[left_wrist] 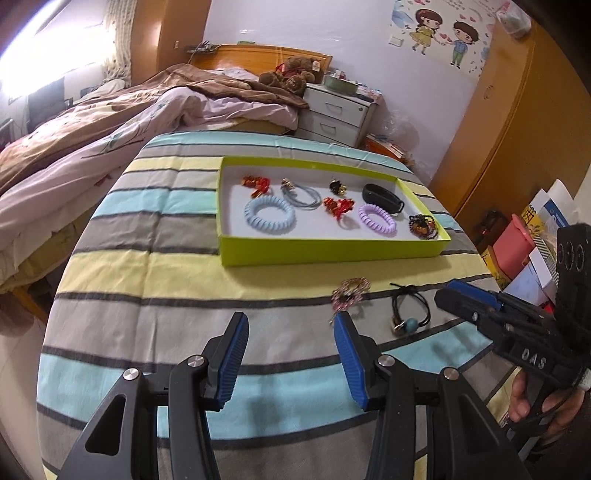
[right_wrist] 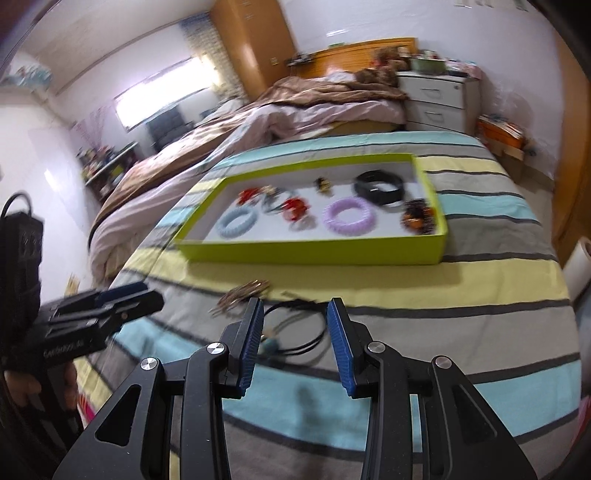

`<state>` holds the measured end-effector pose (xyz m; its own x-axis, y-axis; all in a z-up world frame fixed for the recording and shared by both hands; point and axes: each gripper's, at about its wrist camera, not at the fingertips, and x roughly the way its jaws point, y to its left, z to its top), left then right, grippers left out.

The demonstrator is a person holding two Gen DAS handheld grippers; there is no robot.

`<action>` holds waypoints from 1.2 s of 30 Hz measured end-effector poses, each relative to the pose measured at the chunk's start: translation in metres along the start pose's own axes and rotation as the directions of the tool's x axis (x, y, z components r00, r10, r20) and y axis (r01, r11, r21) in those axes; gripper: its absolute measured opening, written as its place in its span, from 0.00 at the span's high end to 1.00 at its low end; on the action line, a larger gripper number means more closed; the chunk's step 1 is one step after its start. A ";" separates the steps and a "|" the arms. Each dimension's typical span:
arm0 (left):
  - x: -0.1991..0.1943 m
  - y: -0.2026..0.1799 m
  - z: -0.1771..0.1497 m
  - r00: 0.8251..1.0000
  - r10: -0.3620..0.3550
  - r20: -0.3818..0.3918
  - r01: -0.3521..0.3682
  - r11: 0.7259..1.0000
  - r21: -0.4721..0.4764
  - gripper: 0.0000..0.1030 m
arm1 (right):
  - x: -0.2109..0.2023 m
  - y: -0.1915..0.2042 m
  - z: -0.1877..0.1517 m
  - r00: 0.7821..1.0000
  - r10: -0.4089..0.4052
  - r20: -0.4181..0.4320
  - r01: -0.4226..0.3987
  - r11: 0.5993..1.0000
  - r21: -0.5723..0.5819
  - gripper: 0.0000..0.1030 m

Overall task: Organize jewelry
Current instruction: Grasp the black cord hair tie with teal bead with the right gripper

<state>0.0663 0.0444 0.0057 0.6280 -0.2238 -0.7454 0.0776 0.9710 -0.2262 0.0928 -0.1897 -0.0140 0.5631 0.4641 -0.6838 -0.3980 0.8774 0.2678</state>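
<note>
On the striped cloth [left_wrist: 155, 273] stands a shallow green box [left_wrist: 332, 253] with a white floor, and inside it the jewelry lies spread out. There is a light blue coil ring [left_wrist: 269, 215], a purple coil ring [left_wrist: 376, 218], a black band [left_wrist: 382, 194] at the far right, a grey cord loop [left_wrist: 301, 194], two small red ornaments [left_wrist: 256, 183] [left_wrist: 337, 206], a little black and gold piece [left_wrist: 337, 187], and a dark beaded bracelet [left_wrist: 423, 226] in the near right corner. Outside the box, on the cloth in front of it, lie two more things: a pink and gold bracelet [left_wrist: 349, 293] and just beside it a black cord with a turquoise bead [left_wrist: 410, 314]. The left gripper [left_wrist: 290, 363] hangs above the cloth with its blue pads wide apart and nothing between them; the pink and gold bracelet is just beyond its right finger. The right gripper [right_wrist: 295, 345] is also wide apart, and the black cord with the bead [right_wrist: 295, 332] shows in the gap between its fingers, but the pads are not closed on it. On the side of the right gripper I can read the letters "DAS" [left_wrist: 532, 357]. The print on the left gripper in the right wrist view is too blurred to read. On the wall there is a cartoon sticker of a girl and a boy [left_wrist: 443, 35].
</note>
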 end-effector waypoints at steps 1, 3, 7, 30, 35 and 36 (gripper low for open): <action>0.000 0.001 -0.001 1.000 0.000 -0.002 0.000 1.000 -0.005 0.54 | 0.002 0.005 -0.002 1.000 -0.003 -0.012 0.003 1.000 -0.020 0.64; -0.002 0.005 -0.004 1.000 0.004 -0.004 -0.005 1.000 -0.012 0.54 | 0.006 0.013 -0.004 0.999 0.009 -0.032 -0.011 0.998 -0.057 0.64; -0.002 0.009 -0.007 1.000 0.005 -0.007 -0.005 1.000 -0.021 0.54 | 0.019 0.027 -0.010 0.997 0.010 -0.079 -0.020 0.992 -0.121 0.64; 0.003 0.009 -0.013 1.000 0.001 -0.030 -0.002 1.000 -0.025 0.54 | 0.040 0.038 -0.015 0.988 -0.100 -0.120 0.074 0.976 -0.206 0.76; 0.007 0.005 -0.012 0.999 0.000 -0.037 -0.001 1.000 -0.017 0.54 | 0.035 0.031 -0.015 0.990 -0.087 -0.107 0.068 0.982 -0.174 0.85; 0.007 0.004 -0.011 0.999 -0.002 -0.037 0.001 1.000 -0.013 0.54 | 0.034 0.029 -0.015 0.991 -0.086 -0.102 0.069 0.983 -0.168 0.85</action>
<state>0.0626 0.0452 -0.0076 0.5988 -0.2287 -0.7676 0.0683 0.9695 -0.2355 0.0899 -0.1500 -0.0395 0.5185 0.3717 -0.7700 -0.4742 0.8744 0.1027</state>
